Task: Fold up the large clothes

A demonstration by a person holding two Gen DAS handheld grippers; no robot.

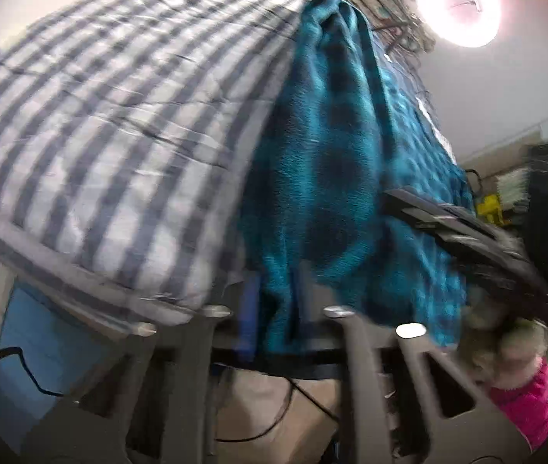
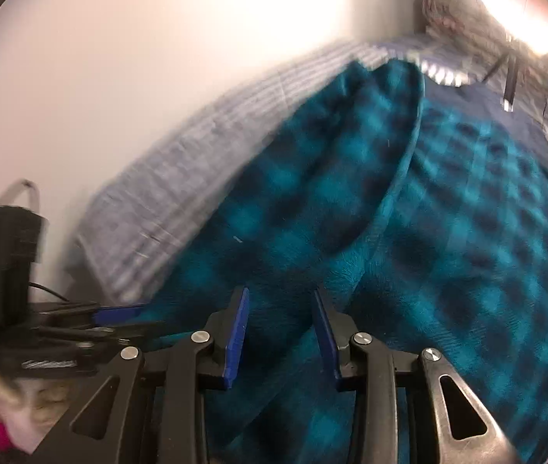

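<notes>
While the teal checked blanket [image 2: 448,232] lies spread over the striped bed [image 1: 100,135], the left gripper [image 1: 274,309] has its jaws nearly closed on a hanging fold at the bed's edge, and the right gripper [image 2: 279,332] stands partly open astride another fold, its pads apparently clear.

Left wrist camera looks steeply down its fingers, close over the teal checked garment [image 1: 312,162] on the striped bedding [image 1: 111,123]. Right wrist camera sits closer, sharing both
</notes>
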